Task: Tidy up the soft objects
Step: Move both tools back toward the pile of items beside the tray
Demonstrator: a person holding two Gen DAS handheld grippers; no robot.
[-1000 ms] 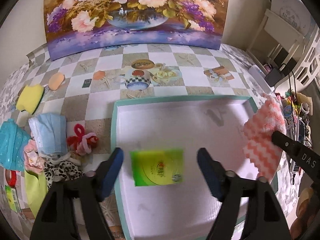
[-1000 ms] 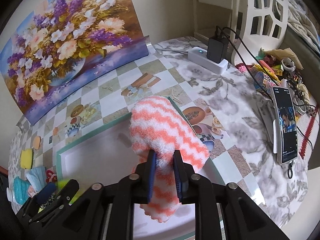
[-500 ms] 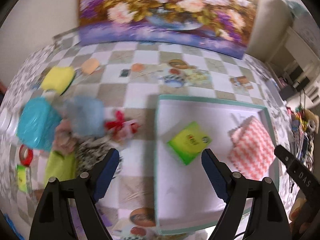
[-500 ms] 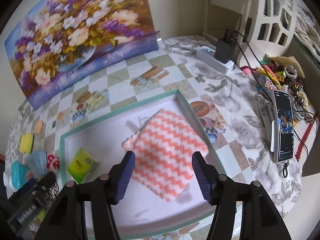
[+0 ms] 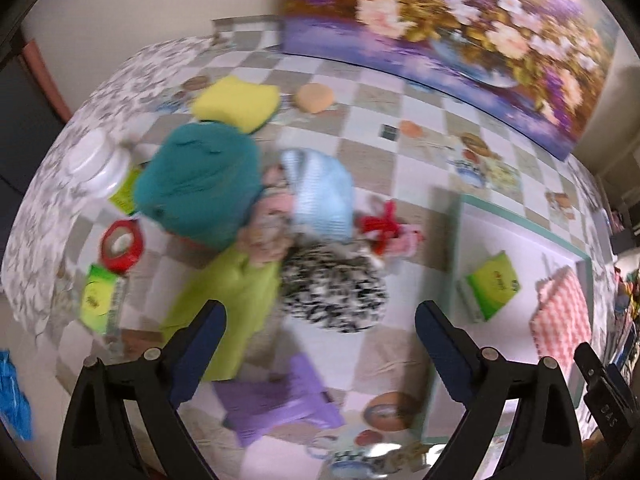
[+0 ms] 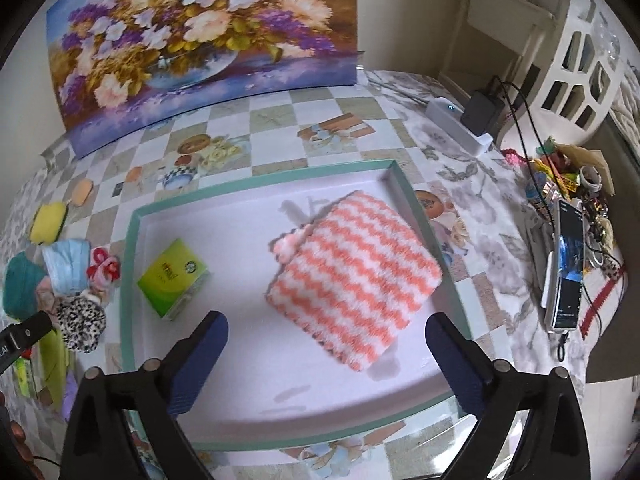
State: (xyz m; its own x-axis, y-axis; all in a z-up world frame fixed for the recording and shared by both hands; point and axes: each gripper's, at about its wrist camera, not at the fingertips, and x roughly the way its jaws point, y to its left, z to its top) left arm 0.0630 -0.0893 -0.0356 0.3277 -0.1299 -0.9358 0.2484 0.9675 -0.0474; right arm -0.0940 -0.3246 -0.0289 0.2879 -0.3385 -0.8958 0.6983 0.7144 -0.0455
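Observation:
A teal-rimmed white tray (image 6: 132, 264) holds an orange-and-white striped cloth (image 6: 352, 280) lying flat and a green tissue pack (image 6: 172, 280). My right gripper (image 6: 326, 332) hovers over the tray's near side, its jaws opening wide, and nothing is gripped between them. Left of the tray lies a pile of soft things: a teal cloth (image 5: 200, 196), a light blue mask (image 5: 320, 196), a leopard-print scrunchie (image 5: 332, 296), a lime cloth (image 5: 228, 308) and a purple cloth (image 5: 276, 396). Above this pile is my left gripper (image 5: 320, 320), also opening and empty.
A yellow sponge (image 5: 236, 102), an orange puff (image 5: 314, 98), a red tape roll (image 5: 120, 244) and a white lid (image 5: 96, 160) lie around the pile. A flower painting (image 6: 200, 40) stands at the back. At the right are a phone (image 6: 568, 268), a power strip (image 6: 456, 124) and clutter.
My right gripper opened and let go of the striped cloth, which now lies flat in the tray. My left gripper swung left from over the tray to over the pile.

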